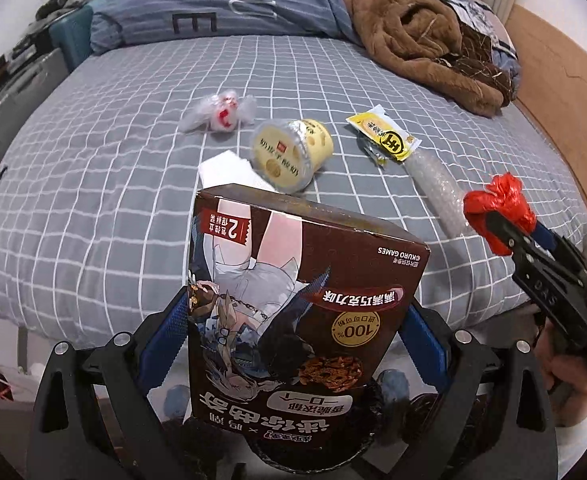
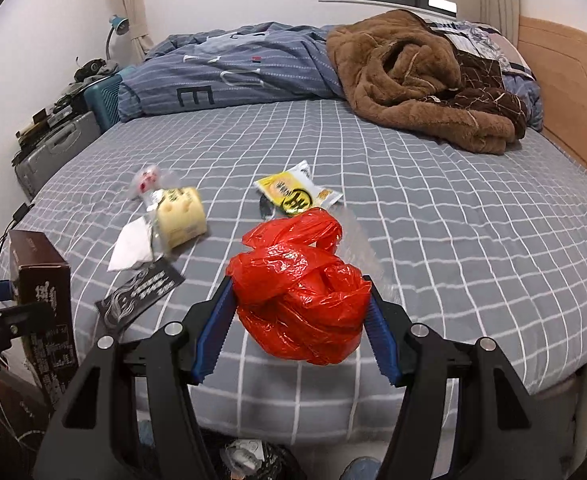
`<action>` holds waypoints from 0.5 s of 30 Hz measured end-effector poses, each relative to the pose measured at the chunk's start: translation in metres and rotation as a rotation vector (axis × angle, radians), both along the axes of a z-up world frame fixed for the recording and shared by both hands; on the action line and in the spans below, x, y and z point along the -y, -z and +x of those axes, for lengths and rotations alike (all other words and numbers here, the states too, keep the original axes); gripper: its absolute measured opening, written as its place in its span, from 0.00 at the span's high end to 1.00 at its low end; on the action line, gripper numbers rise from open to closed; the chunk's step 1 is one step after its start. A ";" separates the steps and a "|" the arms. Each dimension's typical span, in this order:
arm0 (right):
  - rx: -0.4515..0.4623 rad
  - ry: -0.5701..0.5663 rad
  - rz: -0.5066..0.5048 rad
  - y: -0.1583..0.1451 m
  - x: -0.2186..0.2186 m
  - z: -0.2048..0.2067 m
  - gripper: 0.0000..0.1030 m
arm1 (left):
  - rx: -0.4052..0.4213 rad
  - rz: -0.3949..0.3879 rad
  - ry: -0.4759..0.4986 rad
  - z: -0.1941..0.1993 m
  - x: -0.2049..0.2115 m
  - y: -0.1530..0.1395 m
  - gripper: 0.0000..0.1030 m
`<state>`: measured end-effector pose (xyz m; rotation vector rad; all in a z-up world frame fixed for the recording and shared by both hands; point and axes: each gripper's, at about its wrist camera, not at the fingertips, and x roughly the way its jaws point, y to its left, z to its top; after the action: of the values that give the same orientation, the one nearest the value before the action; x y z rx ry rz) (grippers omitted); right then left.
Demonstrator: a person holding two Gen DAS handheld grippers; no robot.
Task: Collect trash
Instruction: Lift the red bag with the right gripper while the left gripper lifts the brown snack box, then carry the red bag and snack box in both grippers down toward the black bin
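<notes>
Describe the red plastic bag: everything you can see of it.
The red plastic bag is thin, glossy film, crumpled and twisted into a rough ball, with a looped tail sticking out at its far end. The right gripper is shut on it, one blue ridged pad pressing each side. It is held above the near part of the grey checked bed sheet, without resting on it. In the left wrist view it shows as a bunched red wad at the fingertips.
</notes>
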<state>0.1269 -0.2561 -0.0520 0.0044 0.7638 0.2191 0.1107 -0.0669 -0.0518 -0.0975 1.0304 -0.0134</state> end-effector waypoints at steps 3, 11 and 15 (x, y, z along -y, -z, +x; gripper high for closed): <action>-0.004 -0.006 -0.006 0.003 -0.005 -0.016 0.43 | 0.008 -0.005 -0.013 -0.012 -0.004 0.005 0.10; -0.036 -0.002 -0.003 0.014 -0.011 -0.052 0.42 | 0.012 -0.037 -0.045 -0.042 -0.015 0.029 0.10; -0.051 0.000 -0.002 0.018 -0.011 -0.067 0.42 | 0.010 -0.031 -0.032 -0.051 -0.011 0.034 0.10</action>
<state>0.0594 -0.2447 -0.0704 0.0080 0.8147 0.2184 0.0600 -0.0564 -0.0853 -0.1423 1.0182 -0.0004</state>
